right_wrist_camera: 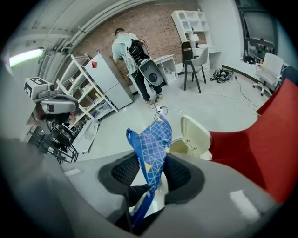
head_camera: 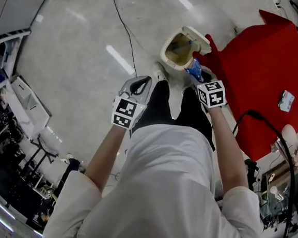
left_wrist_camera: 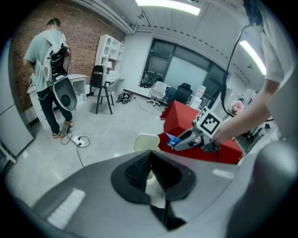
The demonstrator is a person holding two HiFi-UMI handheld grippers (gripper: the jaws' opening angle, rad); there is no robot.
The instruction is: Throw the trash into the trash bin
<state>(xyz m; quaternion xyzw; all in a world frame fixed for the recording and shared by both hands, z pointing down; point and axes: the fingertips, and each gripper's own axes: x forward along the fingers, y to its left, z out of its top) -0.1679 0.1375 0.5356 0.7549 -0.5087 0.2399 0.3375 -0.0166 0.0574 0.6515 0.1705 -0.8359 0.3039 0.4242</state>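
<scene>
The trash bin [left_wrist_camera: 145,141] sits mostly hidden behind the fingers [left_wrist_camera: 132,172] of the left gripper [left_wrist_camera: 150,153]. The blue wrapper [right_wrist_camera: 151,144] has its lower end lost down between the fingers [right_wrist_camera: 180,173] of the right gripper [right_wrist_camera: 153,159].

Bin [head_camera: 164,50] on the floor [head_camera: 78,42] ahead of the person; draped table [head_camera: 267,69] just right of it. Wrapper [head_camera: 195,69] in the right gripper [head_camera: 198,76], at the bin's near-right edge; left gripper [head_camera: 140,83] farther left, apart from the bin.

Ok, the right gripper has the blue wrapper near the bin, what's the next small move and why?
Probably ease the right gripper forward until the blue wrapper hangs over the trash bin's mouth, then release. In the head view the clamped wrapper sits by the bin's near rim, and the lid stands open.
</scene>
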